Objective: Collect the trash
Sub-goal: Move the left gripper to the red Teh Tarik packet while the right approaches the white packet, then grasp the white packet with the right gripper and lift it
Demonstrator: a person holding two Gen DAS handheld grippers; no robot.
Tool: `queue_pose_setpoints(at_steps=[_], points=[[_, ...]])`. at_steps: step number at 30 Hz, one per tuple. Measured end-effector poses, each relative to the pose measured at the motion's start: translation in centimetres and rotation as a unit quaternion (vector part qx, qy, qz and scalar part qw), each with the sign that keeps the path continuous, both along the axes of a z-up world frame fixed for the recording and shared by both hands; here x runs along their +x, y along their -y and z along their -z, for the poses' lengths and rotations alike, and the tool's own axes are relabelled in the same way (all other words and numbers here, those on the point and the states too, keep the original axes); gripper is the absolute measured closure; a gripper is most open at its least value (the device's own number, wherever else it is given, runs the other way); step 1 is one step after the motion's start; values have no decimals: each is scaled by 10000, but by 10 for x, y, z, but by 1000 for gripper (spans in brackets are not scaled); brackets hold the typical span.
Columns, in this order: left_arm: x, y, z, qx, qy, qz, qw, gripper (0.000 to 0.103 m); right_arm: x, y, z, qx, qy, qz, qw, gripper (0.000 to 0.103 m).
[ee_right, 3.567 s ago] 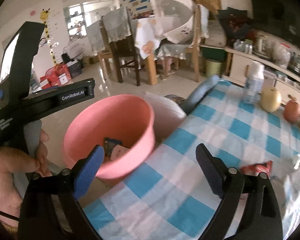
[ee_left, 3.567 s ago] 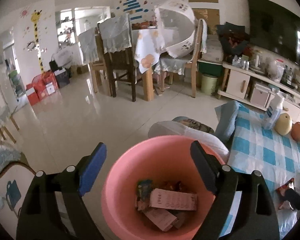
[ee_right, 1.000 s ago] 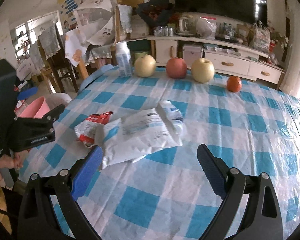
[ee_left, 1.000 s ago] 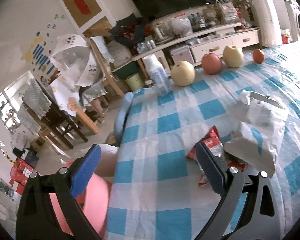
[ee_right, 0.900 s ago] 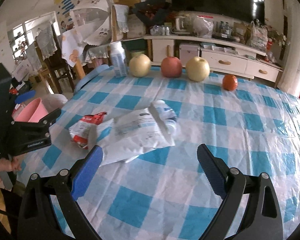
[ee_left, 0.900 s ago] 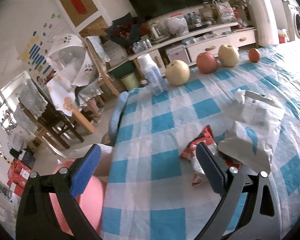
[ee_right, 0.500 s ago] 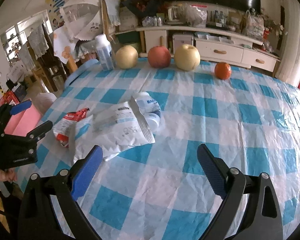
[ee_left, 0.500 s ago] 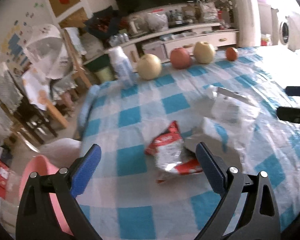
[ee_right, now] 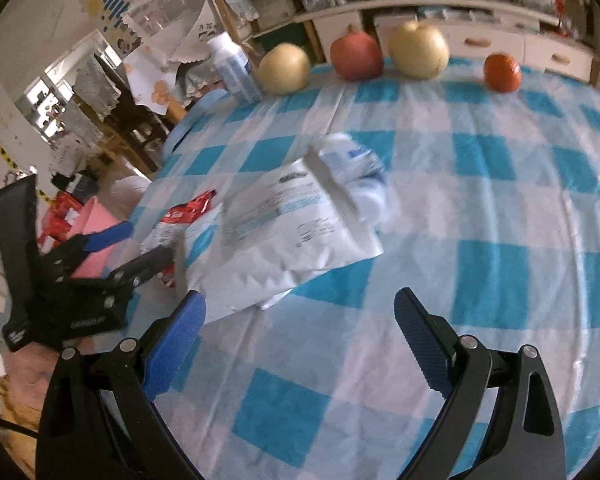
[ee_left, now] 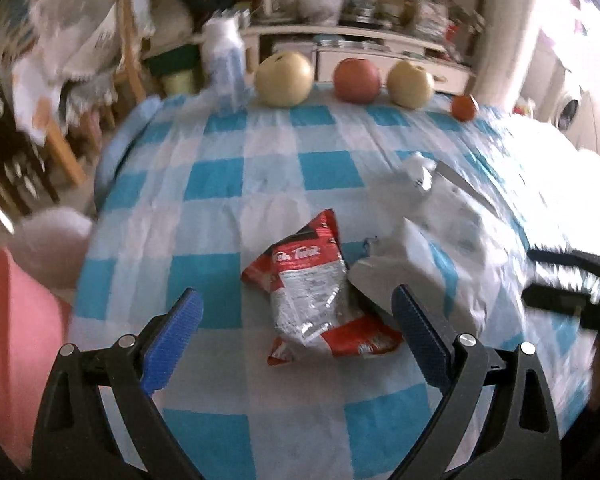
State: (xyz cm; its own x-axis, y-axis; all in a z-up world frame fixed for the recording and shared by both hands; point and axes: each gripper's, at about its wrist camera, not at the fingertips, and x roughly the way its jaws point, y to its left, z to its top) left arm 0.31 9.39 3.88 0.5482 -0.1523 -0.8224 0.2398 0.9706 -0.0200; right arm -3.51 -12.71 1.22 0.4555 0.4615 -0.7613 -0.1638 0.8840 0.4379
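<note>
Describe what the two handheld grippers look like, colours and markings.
Both the left gripper and the right gripper have black angular frames with silver rivets and ribbed blue finger pads. The right wrist view shows white lettering, too blurred to read, on the left gripper's black body.

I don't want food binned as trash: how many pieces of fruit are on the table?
4, in a row along the far edge: a pale round fruit beside the white bottle, a red fruit, another pale fruit, and a small orange fruit rightmost. None looks hidden.
</note>
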Motion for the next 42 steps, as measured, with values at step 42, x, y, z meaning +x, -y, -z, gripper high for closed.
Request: queue_pose_setpoints(at_steps=[42], points=[[21, 5, 18, -335, -339, 96, 9988, 7, 63, -25, 11, 555, 412, 395, 9968, 46]])
